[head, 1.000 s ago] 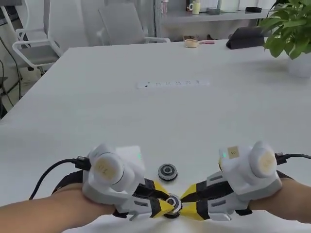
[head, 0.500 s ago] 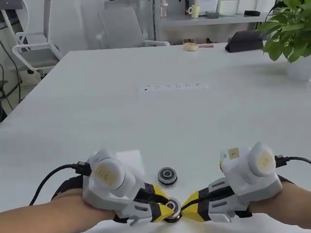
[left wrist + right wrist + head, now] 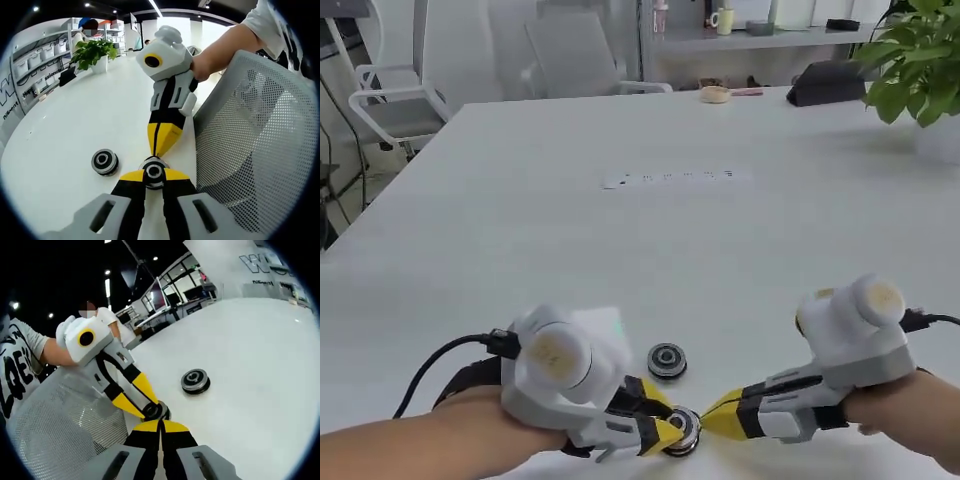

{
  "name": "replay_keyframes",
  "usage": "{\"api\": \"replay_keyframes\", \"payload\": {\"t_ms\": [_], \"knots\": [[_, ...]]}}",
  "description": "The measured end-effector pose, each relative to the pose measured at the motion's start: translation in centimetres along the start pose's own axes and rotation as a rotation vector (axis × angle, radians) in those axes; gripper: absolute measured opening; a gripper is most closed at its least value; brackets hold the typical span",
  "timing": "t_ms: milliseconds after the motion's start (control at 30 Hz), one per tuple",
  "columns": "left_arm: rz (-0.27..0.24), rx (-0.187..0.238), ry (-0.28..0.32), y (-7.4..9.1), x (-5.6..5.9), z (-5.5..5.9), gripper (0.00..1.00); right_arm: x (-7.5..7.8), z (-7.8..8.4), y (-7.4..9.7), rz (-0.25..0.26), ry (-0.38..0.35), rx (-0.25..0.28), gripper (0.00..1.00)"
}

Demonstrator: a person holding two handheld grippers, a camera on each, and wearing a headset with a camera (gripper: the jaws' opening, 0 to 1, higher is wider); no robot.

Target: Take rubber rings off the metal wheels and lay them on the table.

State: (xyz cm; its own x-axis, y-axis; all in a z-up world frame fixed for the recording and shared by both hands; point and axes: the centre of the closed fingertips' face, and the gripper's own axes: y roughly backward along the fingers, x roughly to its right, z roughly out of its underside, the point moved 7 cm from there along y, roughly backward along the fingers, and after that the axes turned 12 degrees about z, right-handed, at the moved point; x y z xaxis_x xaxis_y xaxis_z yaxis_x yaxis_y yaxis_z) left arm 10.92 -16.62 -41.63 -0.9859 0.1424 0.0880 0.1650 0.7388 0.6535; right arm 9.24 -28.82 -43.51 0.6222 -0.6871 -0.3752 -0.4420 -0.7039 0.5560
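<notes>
The left hand-held gripper had its yellow-tipped jaws narrowed onto a small metal wheel, holding it at the near edge of the white bench. The right hand-held gripper faced it head-on, jaws pressed together, tips touching the wheel's rim. Whether they had pinched the dark rubber ring could not be told. A second wheel, ring in place, lay flat on the bench just beyond the first. A mesh chair stood beside the bench, and a plant sat at the far right corner.

The step looked like peeling the ring off the held wheel. To do it well, the left grip should hold the metal sides firmly, leaving the rubber free. The right tips should catch the ring's edge alone, then roll it off sideways.
</notes>
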Motion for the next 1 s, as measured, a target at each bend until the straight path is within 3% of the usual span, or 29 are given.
{"api": "replay_keyframes", "payload": {"t_ms": [167, 500, 567, 600, 633, 667, 700, 1000], "knots": [[-0.011, -0.008, 0.005, -0.3, -0.1, -0.3, 0.07, 0.1, -0.1, 0.2, -0.007, -0.063, 0.007, 0.0], [-0.021, -0.021, 0.007, -0.4, -0.2, -0.5, 0.06, -1.0, -0.6, -0.3, -0.04, -0.051, 0.017, 0.0], [-0.022, -0.016, 0.011, -0.4, -0.2, -0.5, 0.06, -1.6, -1.1, -0.5, -0.078, -0.054, 0.046, 0.0], [-0.023, -0.015, 0.01, -0.4, -0.2, -0.5, 0.06, -2.7, -1.8, -0.4, -0.16, -0.075, 0.078, 0.0], [-0.022, -0.012, 0.009, -0.3, -0.3, -0.5, 0.06, -2.4, -1.8, -0.5, -0.102, -0.037, 0.053, 0.0], [-0.021, -0.009, 0.009, -0.3, -0.3, -0.5, 0.06, -2.3, -1.8, -0.7, -0.089, 0.021, 0.054, 0.0], [-0.02, -0.007, 0.005, -0.3, -0.2, -0.4, 0.06, -2.3, -1.7, -0.6, -0.093, -0.002, 0.051, 0.0], [-0.006, 0.007, -0.017, -0.2, -0.3, -0.4, 0.07, -1.3, -1.1, 0.0, -0.063, 0.019, 0.058, 0.0]]}}
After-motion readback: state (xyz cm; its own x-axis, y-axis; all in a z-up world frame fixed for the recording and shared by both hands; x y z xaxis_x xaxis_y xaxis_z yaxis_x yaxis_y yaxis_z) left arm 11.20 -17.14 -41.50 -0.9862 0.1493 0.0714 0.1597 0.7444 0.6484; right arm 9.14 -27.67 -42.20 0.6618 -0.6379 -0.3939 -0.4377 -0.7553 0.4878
